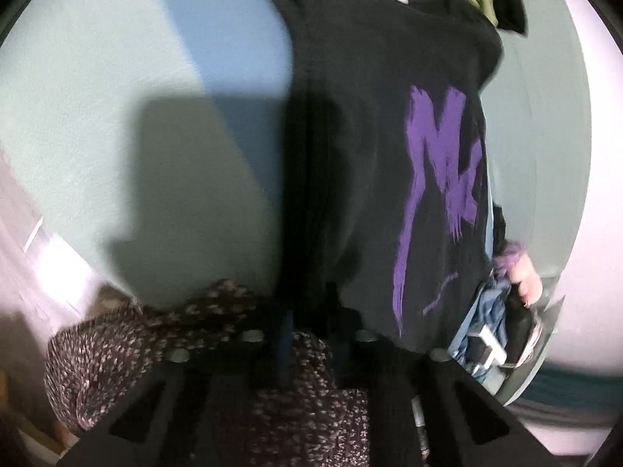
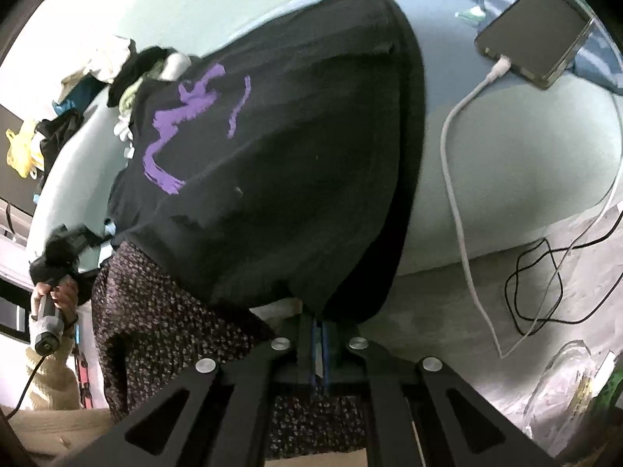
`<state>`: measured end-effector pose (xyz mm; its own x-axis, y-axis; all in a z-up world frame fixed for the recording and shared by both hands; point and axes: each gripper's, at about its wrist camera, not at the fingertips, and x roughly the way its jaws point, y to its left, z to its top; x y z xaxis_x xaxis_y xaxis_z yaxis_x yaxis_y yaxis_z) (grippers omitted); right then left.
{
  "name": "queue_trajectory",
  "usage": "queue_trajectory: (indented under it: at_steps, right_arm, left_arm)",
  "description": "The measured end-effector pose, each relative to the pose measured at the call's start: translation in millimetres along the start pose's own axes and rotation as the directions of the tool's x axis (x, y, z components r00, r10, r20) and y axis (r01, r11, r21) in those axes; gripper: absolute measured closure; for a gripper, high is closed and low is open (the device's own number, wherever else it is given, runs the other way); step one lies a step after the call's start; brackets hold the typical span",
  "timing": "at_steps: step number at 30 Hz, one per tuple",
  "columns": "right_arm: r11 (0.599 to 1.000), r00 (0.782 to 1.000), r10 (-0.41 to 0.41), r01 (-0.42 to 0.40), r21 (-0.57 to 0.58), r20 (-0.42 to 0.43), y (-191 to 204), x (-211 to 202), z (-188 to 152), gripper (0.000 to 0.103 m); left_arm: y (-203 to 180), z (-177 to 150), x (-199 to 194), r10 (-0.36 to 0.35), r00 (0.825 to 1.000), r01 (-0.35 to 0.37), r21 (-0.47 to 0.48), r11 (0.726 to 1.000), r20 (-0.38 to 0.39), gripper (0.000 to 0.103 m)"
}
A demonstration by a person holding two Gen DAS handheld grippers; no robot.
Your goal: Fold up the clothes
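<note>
A black T-shirt (image 1: 370,155) with a purple print (image 1: 440,179) hangs stretched over a pale green bed (image 1: 97,124). My left gripper (image 1: 307,311) is shut on the shirt's near edge. In the right wrist view the same shirt (image 2: 280,179) rises from my right gripper (image 2: 319,321), which is shut on its hem with the blue pads together. The right gripper and the hand holding it (image 1: 502,327) show at the lower right of the left wrist view. The left gripper and its hand (image 2: 58,268) show at the left of the right wrist view.
A pile of clothes (image 2: 117,66) lies at the far end of the bed. A phone (image 2: 533,35) with a white cable (image 2: 455,179) and a black cable (image 2: 533,288) lie at the right. The person's dark patterned skirt (image 2: 155,319) hangs below.
</note>
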<state>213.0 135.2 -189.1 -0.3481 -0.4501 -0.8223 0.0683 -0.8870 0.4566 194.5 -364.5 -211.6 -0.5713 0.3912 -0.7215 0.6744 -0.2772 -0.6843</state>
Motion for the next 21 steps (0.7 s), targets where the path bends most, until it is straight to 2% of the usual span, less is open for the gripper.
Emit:
queue_trajectory:
  at_steps: [2, 4, 6, 9, 14, 18, 20, 21]
  right_arm:
    - [1.0, 0.999, 0.02, -0.02, 0.0, 0.037, 0.3, -10.1, 1.9, 0.102]
    - [0.999, 0.996, 0.043, -0.042, -0.024, 0.076, 2.5, -20.8, 9.6, 0.102]
    - [0.997, 0.991, 0.04, -0.03, -0.078, 0.124, 8.5, -31.4, 26.0, 0.102]
    - [0.99, 0.981, 0.01, 0.017, -0.138, 0.192, 16.1, -38.3, 63.4, 0.102]
    - [0.979, 0.952, -0.058, 0.113, -0.168, 0.301, 12.0, -30.2, 158.3, 0.102]
    - [0.985, 0.941, -0.088, 0.132, -0.115, 0.327, -1.7, -15.6, 245.5, 0.102]
    - [0.984, 0.934, -0.108, 0.149, -0.097, 0.339, -5.0, -7.2, 287.9, 0.102]
    - [0.983, 0.931, -0.122, 0.161, -0.088, 0.345, -5.9, -1.5, 310.1, 0.102]
  left_arm:
    - [0.2, 0.9, -7.6, -0.074, 0.997, 0.074, -0.009, 0.997, -0.002, 0.092]
    - [-14.8, 8.6, -13.6, -0.126, 0.992, 0.125, 0.026, 0.992, 0.007, 0.092]
    - [-40.7, 20.3, -15.8, -0.152, 0.988, 0.15, 0.077, 0.986, 0.018, 0.092]
    - [-96.5, 41.3, -3.8, -0.148, 0.988, 0.141, 0.164, 0.976, 0.032, 0.092]
    - [-202.9, 77.0, 47.6, -0.091, 0.994, 0.07, 0.307, 0.949, 0.055, 0.092]
    - [-283.7, 100.8, 92.4, -0.086, 0.994, 0.054, 0.41, 0.911, 0.061, 0.092]
    - [-321.8, 118.7, 116.1, -0.091, 0.992, 0.043, 0.434, 0.9, 0.09, 0.092]
    - [-335.8, 129.0, 128.9, -0.091, 0.99, 0.037, 0.425, 0.904, 0.108, 0.092]
